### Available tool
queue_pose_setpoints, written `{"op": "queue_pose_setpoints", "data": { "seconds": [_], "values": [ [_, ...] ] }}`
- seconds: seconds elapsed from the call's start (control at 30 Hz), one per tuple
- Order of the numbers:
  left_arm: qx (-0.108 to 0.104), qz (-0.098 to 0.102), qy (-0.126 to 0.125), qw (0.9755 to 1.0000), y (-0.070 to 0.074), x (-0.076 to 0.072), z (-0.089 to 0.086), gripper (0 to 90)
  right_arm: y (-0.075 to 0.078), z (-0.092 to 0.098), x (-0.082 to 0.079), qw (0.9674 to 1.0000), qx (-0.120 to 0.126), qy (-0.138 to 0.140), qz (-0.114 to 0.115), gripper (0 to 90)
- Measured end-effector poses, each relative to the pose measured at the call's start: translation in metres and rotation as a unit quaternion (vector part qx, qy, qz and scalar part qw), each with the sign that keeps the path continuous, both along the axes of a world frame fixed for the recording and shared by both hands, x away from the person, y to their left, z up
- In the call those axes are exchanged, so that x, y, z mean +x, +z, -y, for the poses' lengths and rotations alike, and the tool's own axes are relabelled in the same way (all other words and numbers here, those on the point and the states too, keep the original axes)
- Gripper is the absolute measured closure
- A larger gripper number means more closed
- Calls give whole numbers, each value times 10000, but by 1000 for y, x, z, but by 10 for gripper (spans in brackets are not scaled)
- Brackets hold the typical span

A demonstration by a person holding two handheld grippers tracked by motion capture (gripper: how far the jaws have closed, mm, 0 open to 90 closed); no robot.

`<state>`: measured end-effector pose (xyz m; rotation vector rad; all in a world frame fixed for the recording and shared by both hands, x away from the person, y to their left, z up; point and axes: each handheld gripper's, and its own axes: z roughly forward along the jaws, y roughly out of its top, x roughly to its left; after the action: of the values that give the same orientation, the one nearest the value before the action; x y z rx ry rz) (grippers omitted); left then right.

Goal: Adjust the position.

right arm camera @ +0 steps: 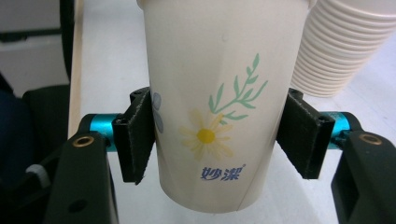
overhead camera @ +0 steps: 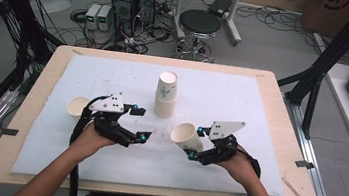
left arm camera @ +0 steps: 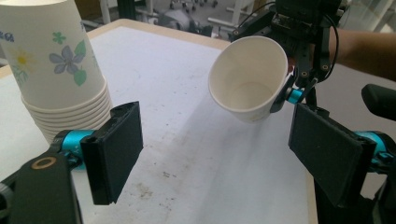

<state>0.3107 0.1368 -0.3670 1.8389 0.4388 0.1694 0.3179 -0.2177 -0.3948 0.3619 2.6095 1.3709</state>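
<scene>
1. Right hand-held gripper [right arm camera: 215, 140] sits closest to the lens in the right gripper view: its two black pads pinch a paper cup [right arm camera: 215, 107] by the side walls, one pad on each side.
2. Cup print facing the camera: a yellow daisy, a green sprig and blue lettering near the base.
3. High view: right hand-held gripper [overhead camera: 196, 143] holds the same paper cup [overhead camera: 187, 136] tilted, mouth pointing up and toward the left side, above the white mat [overhead camera: 213, 173].
4. Left gripper view confirms it: the paper cup [left arm camera: 247, 77] hangs clear of the surface with its open mouth toward the camera, and its inside looks bare.
5. Left hand-held gripper [left arm camera: 219, 158] has its jaws spread wide with nothing between them, only mat visible in the gap.
6. High view: left hand-held gripper [overhead camera: 140, 123] is near the mat's middle-left, well apart from the held cup.
7. Stack of paper cups [overhead camera: 166, 94] stands upright at the worktop centre, behind both grippers; it also shows at the left edge of the left gripper view [left arm camera: 51, 70] and at top right of the right gripper view [right arm camera: 350, 42].
8. Single cup [overhead camera: 76, 106] stands on the mat just left of the left gripper.
9. Worktop [overhead camera: 37, 91] is light wood, and the mat covers most of it.
</scene>
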Motion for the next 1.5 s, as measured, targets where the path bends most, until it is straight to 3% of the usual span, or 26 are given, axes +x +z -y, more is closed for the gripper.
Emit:
{"op": "queue_pose_setpoints", "data": {
  "seconds": [0.23,0.47,0.63,0.77,1.0,1.17,1.37,1.5],
  "values": [
    [-220,49,263,9994,-19,-5,-6,178,-11,17,-4,9981,513,-323,81,340],
    [-357,21,471,9982,-36,-6,-10,178,-25,29,-6,9944,803,-662,173,334],
    [-503,134,599,9968,-44,-8,-14,172,-27,38,-5,9893,999,-1004,354,332],
    [-487,322,649,9962,-49,-9,-16,184,-28,45,-4,9842,1164,-1269,420,332],
    [-484,433,721,9953,-58,-8,-16,187,-31,52,-4,9802,1224,-1482,473,332],
    [-658,540,785,9933,-61,-9,-17,186,-30,59,-4,9741,1371,-1718,526,332],
    [-764,572,872,9916,-63,-9,-17,186,-28,65,-4,9664,1579,-1937,604,332],
    [-773,528,905,9915,-65,-9,-20,186,-28,64,-2,9649,1610,-1997,570,332]
  ]
}}
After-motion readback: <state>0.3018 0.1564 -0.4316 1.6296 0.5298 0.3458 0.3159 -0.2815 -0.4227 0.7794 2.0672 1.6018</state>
